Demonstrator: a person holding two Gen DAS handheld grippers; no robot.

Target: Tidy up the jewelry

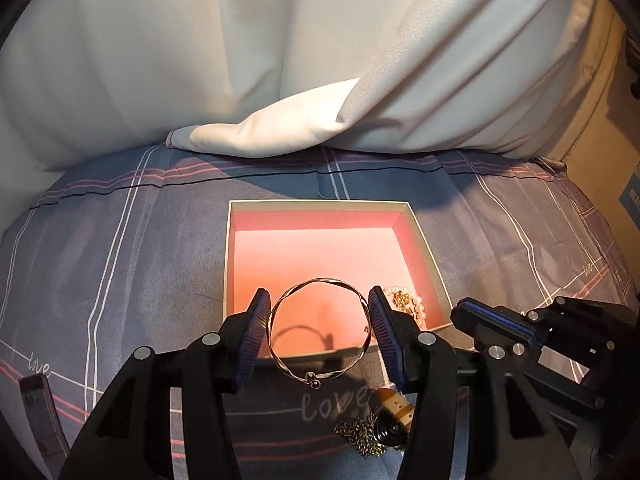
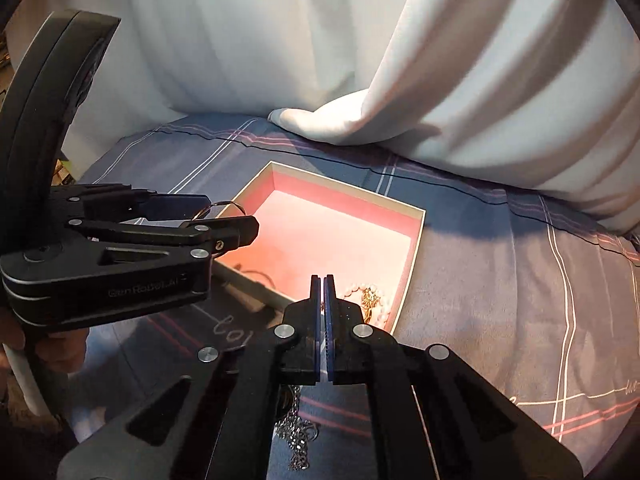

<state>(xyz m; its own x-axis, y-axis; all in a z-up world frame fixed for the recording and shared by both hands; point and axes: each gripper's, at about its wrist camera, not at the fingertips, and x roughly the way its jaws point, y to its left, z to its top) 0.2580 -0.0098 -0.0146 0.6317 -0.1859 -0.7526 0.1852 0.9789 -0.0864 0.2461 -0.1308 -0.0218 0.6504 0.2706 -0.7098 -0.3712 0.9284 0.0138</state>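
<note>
My left tool (image 1: 319,320) pinched a thin twisted silver bangle (image 1: 320,330) between its blue pads, above the near edge of the open square box with pink lining (image 1: 416,240) on the grey plaid bed sheet (image 1: 120,240). My right tool (image 2: 323,304) was pressed together, holding nothing. A pearl and gold piece (image 1: 408,302) lay in the box's near right corner; a gold chain (image 1: 360,436) lay on the sheet.

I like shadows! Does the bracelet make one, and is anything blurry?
Left wrist view: the bracelet, held in the left gripper, casts a curved shadow on the box floor; picture sharp. Right wrist view: the white cloth looks smeared.
</note>
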